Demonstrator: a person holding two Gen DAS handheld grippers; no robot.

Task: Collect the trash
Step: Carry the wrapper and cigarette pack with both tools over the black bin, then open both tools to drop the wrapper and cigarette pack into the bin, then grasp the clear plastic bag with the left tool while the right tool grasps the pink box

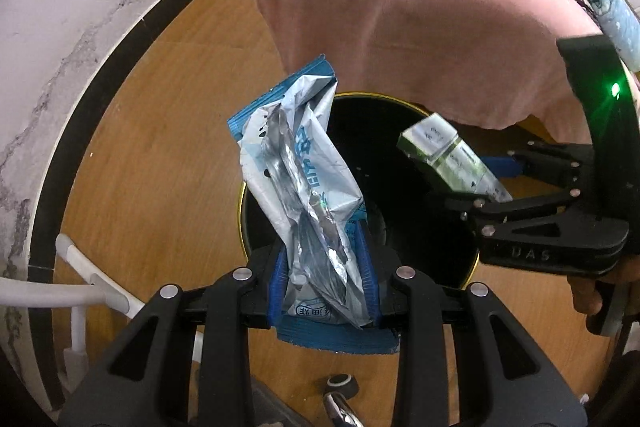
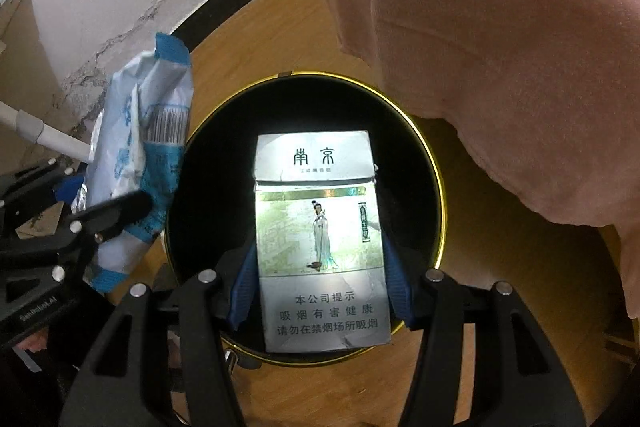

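**Both pieces of trash held over the bin, neither dropped**

On the left, the left gripper [image 1: 324, 279] is clenched on a crumpled snack wrapper [image 1: 298, 183], blue at its crimped ends, white on its face, silvery foil where the inside shows. The film is thin and creased, standing upright from the blue pads and leaning over the near rim of the bin. It looks light and likely to flutter rather than fall straight.

In the middle sits the trash bin [image 2: 438, 163], round, black inside, with a thin gold-coloured rim, standing on a wood-grain floor [image 1: 160, 147]. Its interior is too dark to tell whether anything already lies in it.

To the right, the right gripper [image 2: 320, 291] grasps a cigarette pack [image 2: 320, 227] by its sides: a flat, rigid cardboard box with a hinged lid, held directly above the bin's mouth. A pink cloth [image 2: 500, 47], soft and fuzzy, hangs beside the bin.

Pickup appears done for both items; releasing them into the bin remains.
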